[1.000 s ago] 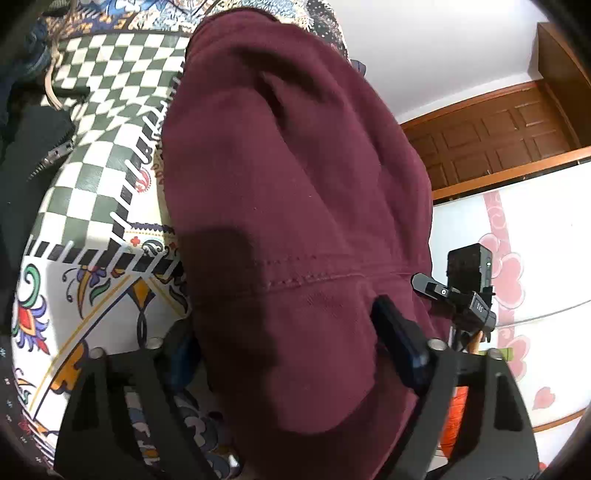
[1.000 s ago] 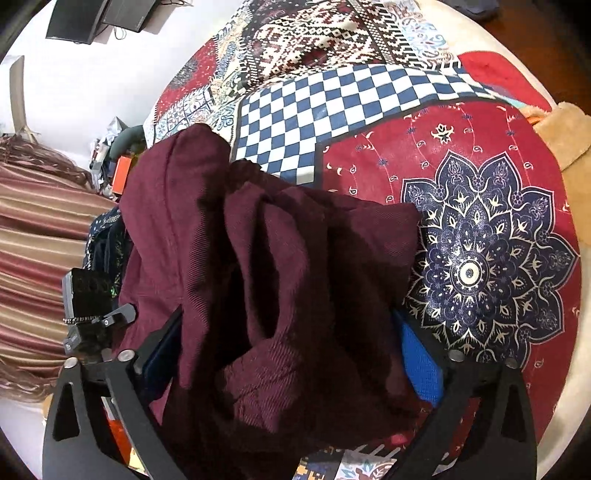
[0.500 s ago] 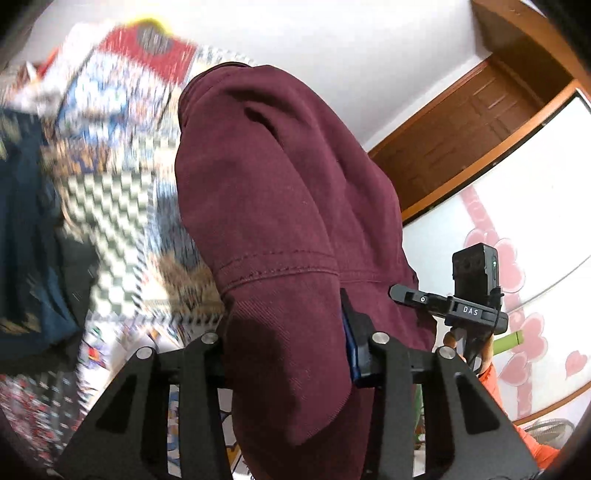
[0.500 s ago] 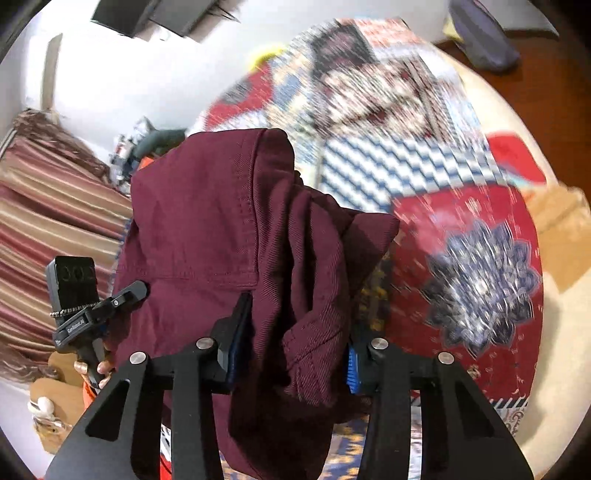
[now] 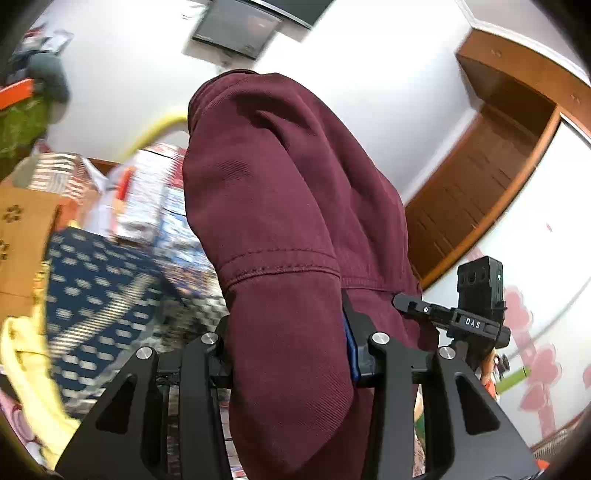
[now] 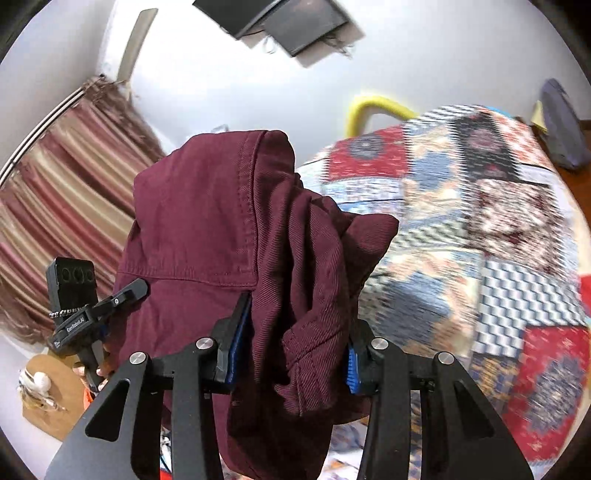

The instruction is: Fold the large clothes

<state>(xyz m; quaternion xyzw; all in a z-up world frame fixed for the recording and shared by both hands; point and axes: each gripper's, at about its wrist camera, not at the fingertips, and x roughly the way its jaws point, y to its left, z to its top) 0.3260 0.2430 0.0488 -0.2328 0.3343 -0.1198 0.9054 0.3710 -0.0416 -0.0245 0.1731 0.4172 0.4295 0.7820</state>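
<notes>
The left gripper (image 5: pixel 286 354) has its fingers pinched on a fold of the maroon garment (image 5: pixel 288 229), which rises up the centre of the left wrist view and hides most of what lies beyond. The right gripper (image 6: pixel 291 356) likewise clamps a bunched, seamed edge of the same garment (image 6: pixel 229 236), the cloth draping over the middle of its view. Behind the fabric, a patchwork bedspread (image 6: pixel 480 240) fills the right half of the right wrist view, blurred; a striped curtain (image 6: pixel 62 192) hangs at the left. In the left wrist view a wooden door frame (image 5: pixel 491 173) stands at upper right, a dark screen (image 5: pixel 240 26) on the white wall at the top, and a navy patterned cloth (image 5: pixel 99 288) at lower left beside something yellow (image 5: pixel 26 369).
</notes>
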